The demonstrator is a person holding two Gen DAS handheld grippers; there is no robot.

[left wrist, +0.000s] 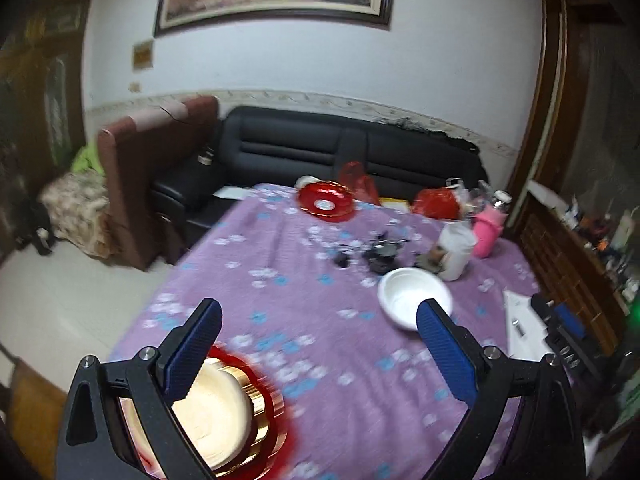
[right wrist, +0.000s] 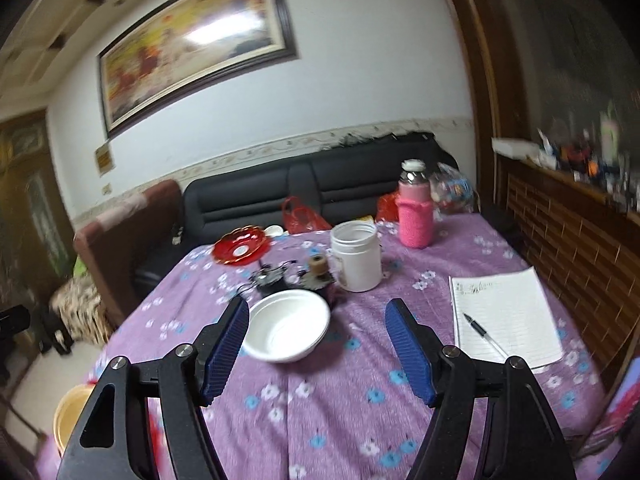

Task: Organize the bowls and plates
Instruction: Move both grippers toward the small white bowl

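Observation:
A white bowl sits on the purple flowered tablecloth, just ahead of my right gripper. That gripper is open and nothing is between its blue pads. My left gripper is open too and holds nothing. Under its left finger, at the near left edge of the table, a cream and gold bowl rests on a red gold-rimmed plate. A second red plate lies at the far edge of the table.
A white jar, a pink-sleeved bottle, small dark parts and red bags crowd the far half. A notebook with a pen lies right. A black sofa stands behind; a wooden cabinet runs along the right.

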